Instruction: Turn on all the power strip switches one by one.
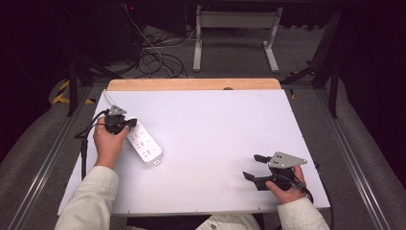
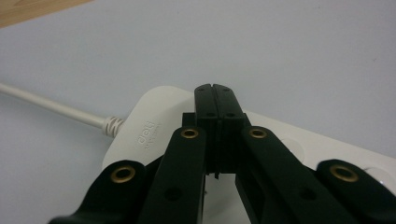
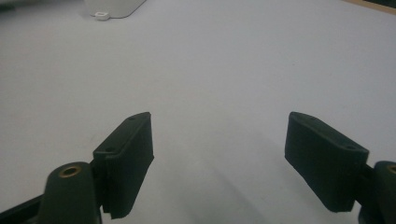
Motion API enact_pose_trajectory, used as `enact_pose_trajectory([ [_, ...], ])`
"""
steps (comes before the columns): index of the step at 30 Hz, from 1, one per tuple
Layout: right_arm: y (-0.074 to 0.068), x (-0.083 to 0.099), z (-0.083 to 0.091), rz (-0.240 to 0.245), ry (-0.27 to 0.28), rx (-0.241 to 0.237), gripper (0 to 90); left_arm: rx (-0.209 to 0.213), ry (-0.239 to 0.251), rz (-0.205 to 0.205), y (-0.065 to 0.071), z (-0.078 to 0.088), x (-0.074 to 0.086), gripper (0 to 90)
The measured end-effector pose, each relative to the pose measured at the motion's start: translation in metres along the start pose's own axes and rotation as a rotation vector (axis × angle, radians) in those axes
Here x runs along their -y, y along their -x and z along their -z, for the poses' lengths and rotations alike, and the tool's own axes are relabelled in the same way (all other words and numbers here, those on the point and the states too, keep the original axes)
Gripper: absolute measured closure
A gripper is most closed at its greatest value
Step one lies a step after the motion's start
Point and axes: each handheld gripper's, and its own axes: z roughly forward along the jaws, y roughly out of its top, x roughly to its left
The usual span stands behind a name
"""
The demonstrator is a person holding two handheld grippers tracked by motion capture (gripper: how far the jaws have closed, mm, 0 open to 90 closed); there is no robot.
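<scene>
A white power strip (image 1: 142, 143) lay on the table (image 1: 215, 129). The left gripper (image 2: 215, 91), jaws clenched together on nothing, hung over the strip's cord end, probably to press or nudge it. The right gripper (image 1: 252, 166) waited released, well right of the strip.

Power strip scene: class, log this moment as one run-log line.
left gripper: shut, over power strip | right gripper: open, nothing between, over table
</scene>
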Motion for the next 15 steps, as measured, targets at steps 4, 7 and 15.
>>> enact_pose_trajectory([
  [4, 0.0000, 0.0001, -0.0001, 0.003, 0.000, 0.000, 24.6, -0.007, -0.002, -0.009, 0.0008, -0.0004, 0.0000, 90.0],
  [7, 0.0000, 0.0001, -0.0004, 0.002, -0.002, 0.000, 24.5, -0.008, -0.005, 0.003, 0.0009, -0.0008, -0.0002, 90.0],
  [15, -0.0001, 0.0003, -0.0006, 0.005, -0.006, 0.000, 24.5, -0.033, -0.013, 0.023, 0.0023, -0.0020, -0.0010, 90.0],
])
